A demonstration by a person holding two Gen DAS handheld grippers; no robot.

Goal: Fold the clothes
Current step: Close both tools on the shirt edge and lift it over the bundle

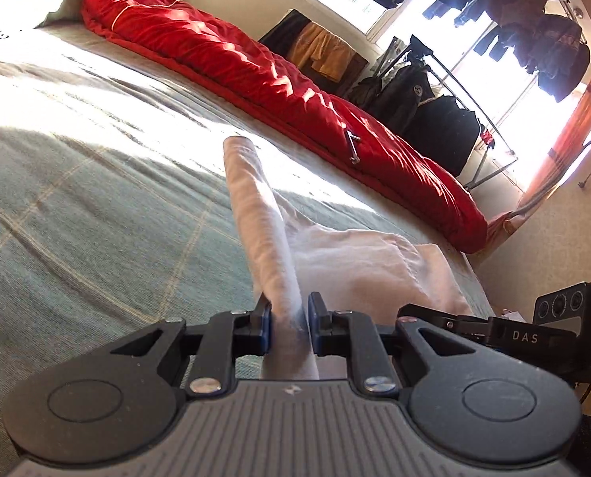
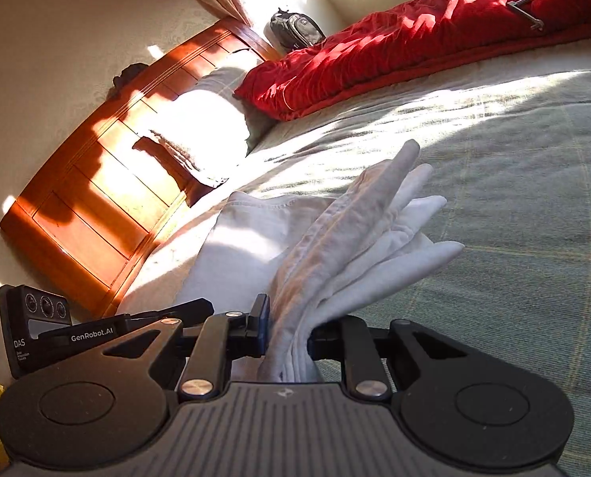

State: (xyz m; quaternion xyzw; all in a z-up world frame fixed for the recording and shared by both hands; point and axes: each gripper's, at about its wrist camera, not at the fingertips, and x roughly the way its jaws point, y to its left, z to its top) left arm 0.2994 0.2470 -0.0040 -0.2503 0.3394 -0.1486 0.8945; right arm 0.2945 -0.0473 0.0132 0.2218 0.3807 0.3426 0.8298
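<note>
Left gripper (image 1: 288,328) – black plastic linkage arms, blue pads on jaws, silver round screws at pivots, small red-tinted screw on outer link. Grey ribbed housing below, flanked by two dark round discs with recessed circles. Small logo mark at housing centre.

Right gripper (image 2: 288,328) – same build: black arms, silver pivot screws, grey ribbed body, twin discs. Other unit's black side module seen beside each, three round lenses, white lettering "DAS", "GenRobot.AI".

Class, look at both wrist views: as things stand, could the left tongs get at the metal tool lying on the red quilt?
Probably not yet. The left tongs are shut on the white garment, so they are occupied. The metal tool lies uncovered on the red quilt, across open bed.
</note>
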